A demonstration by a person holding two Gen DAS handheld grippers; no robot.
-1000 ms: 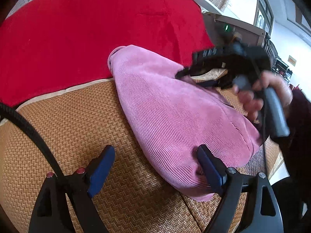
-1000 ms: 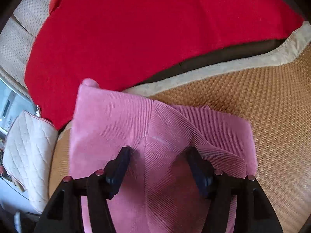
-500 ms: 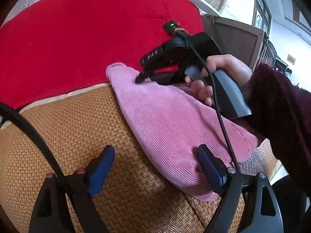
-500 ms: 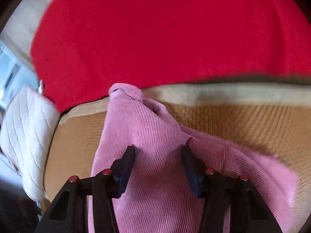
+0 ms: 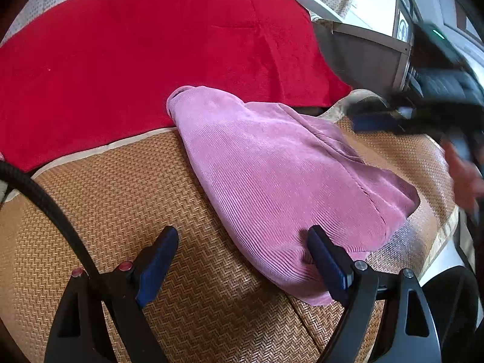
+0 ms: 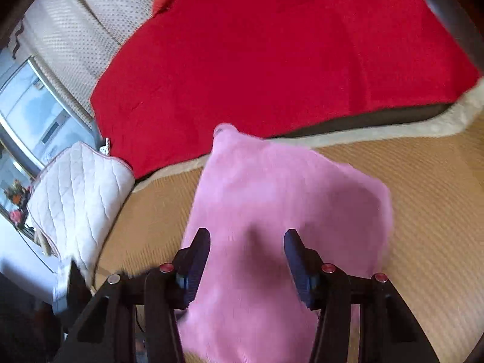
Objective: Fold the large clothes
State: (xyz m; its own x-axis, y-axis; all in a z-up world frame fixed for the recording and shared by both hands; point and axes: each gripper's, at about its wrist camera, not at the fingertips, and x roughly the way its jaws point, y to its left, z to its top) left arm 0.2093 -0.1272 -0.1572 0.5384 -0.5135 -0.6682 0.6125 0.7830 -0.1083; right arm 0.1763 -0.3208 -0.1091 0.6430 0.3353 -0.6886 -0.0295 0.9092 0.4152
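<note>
Over the woven mat (image 5: 127, 199), the blurred right gripper (image 6: 246, 249) seemingly hangs clear, jaws closing.

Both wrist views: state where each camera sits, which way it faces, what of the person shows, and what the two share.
Left wrist: on the left gripper, angled down over the woven mat at the pink garment; open fingers, plus the blurred right gripper and hand.
Right wrist: on the right gripper, angled down over the garment; fingers closing, nothing visibly pinched; no hand.
Shared: garment, mat, red blanket.
</note>
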